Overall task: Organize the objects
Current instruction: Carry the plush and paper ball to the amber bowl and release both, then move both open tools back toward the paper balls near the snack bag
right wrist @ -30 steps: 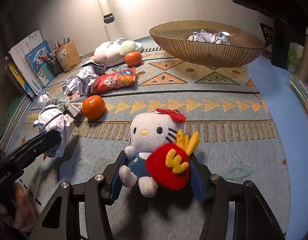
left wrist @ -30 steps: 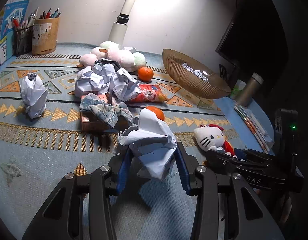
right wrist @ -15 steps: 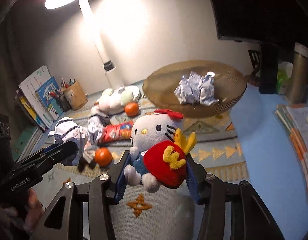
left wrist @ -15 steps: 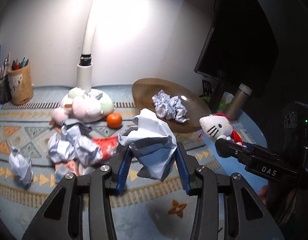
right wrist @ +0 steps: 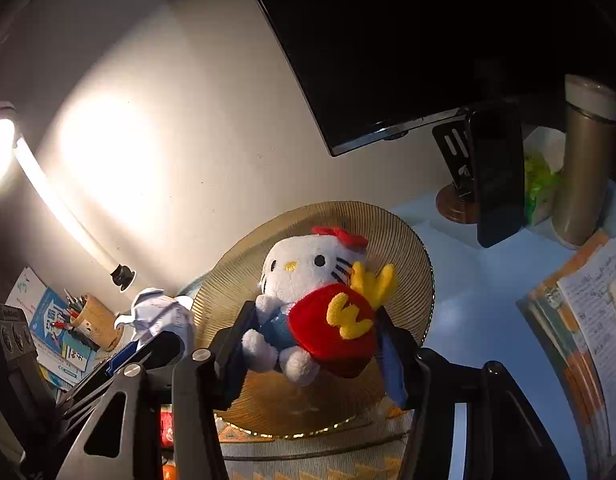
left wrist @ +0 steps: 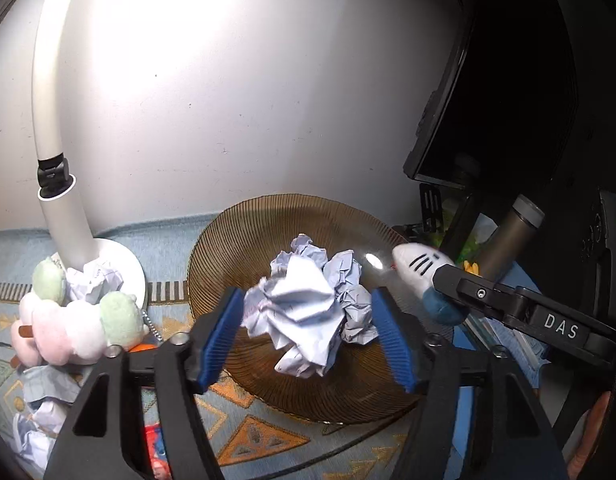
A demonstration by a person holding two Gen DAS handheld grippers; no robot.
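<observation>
Drop step: left gripper (left wrist: 308, 334) opening, paper (left wrist: 298, 316) loose between jaws; right gripper (right wrist: 313, 340) opening around plush (right wrist: 308, 296), over bowl (left wrist: 236, 248). Next: withdraw clear.

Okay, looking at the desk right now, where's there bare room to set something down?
The blue desk is bare between the wicker bowl, the phone stand and the open book. Crowded: the bowl's middle, with paper balls, and the lamp base, ringed by plush toys.

Right gripper (right wrist: 313, 344), fingers opening, has the cat plush (right wrist: 308, 292) between them above the woven bowl (right wrist: 411, 248).
</observation>
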